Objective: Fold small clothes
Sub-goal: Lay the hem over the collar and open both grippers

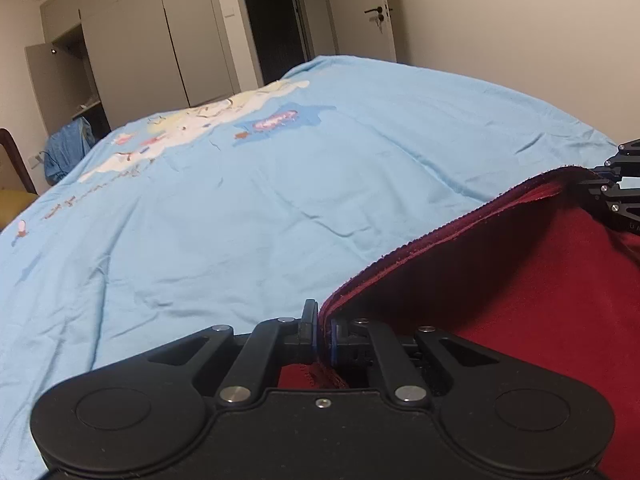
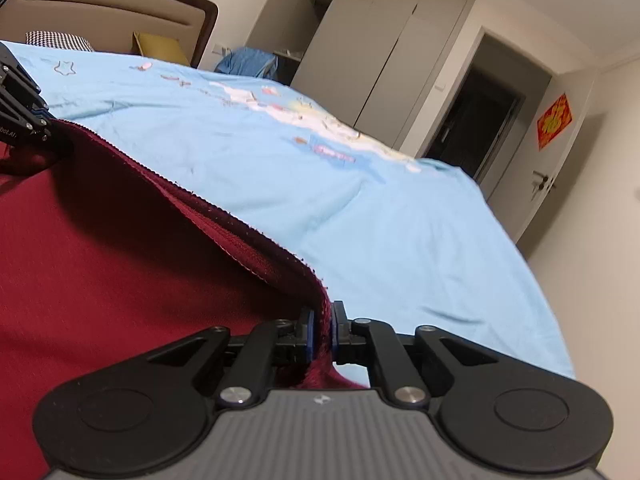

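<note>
Left wrist view: the left gripper point(image 1: 323, 334) is clamping the ribbed hem of a dark red garment point(image 1: 500, 280), its two fingers pressed together with the fabric edge pinched between the blue pads. The garment is spreading away to the right of the fingers, its hem rising in a taut line toward the right gripper point(image 1: 600, 190), which is showing at the right edge of the frame and is gripping the far end of the same hem. Beyond the cloth, a light blue bedsheet point(image 1: 280, 200) with a printed cartoon pattern is covering the bed.

Right wrist view: the right gripper point(image 2: 322, 330) is likewise pinching the hem, the fabric squeezed between its closed pads. Here the garment point(image 2: 120, 260) is lying to the left of the fingers, and the hem is running up and left to the left gripper point(image 2: 44, 128) at the frame's edge. The bedsheet point(image 2: 400, 220) is stretching out behind the hem. A wardrobe point(image 2: 360, 52) is standing against the far wall, one door ajar.
</note>
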A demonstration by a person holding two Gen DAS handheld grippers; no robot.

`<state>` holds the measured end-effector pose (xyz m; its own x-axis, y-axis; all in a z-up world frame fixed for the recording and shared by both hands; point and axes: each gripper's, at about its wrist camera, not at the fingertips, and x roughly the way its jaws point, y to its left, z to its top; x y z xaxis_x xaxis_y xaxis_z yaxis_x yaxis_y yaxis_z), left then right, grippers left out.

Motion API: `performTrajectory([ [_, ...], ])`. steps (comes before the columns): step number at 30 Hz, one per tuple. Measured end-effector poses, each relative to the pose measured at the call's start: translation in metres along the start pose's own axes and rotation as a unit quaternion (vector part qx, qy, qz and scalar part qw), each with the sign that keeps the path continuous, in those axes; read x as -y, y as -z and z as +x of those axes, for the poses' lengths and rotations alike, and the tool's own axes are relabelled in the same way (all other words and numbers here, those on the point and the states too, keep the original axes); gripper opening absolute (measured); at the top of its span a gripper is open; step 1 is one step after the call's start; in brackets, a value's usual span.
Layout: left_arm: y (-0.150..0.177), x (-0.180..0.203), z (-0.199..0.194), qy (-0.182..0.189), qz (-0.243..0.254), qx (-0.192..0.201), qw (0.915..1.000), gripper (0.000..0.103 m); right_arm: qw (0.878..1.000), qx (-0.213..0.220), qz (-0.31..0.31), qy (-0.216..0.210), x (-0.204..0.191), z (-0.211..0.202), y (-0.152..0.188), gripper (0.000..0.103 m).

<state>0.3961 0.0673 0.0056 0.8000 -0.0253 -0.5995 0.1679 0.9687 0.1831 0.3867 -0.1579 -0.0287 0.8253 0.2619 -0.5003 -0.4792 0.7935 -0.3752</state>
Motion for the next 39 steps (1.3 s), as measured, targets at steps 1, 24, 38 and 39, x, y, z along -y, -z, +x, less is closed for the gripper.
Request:
performTrajectory([
  [1, 0.000, 0.000, 0.008, 0.002, -0.003, -0.005, 1.0000, 0.008, 1.000, -0.003, 0.002, -0.001, 0.003, 0.007, 0.004, 0.014],
  [24, 0.032, 0.005, -0.052, 0.130, -0.049, 0.066, 0.9881, 0.101, 0.990, 0.016, 0.020, -0.135, 0.015, -0.048, -0.011, 0.096],
  [38, 0.043, -0.046, 0.030, 0.079, -0.266, 0.047, 0.9595, 0.102, 0.932, -0.037, 0.336, -0.134, 0.091, 0.036, 0.034, 0.101],
  [39, 0.048, -0.052, 0.036, 0.080, -0.290, 0.038, 0.9528, 0.102, 0.923, -0.030, 0.356, -0.144, 0.095, 0.038, 0.041, 0.101],
])
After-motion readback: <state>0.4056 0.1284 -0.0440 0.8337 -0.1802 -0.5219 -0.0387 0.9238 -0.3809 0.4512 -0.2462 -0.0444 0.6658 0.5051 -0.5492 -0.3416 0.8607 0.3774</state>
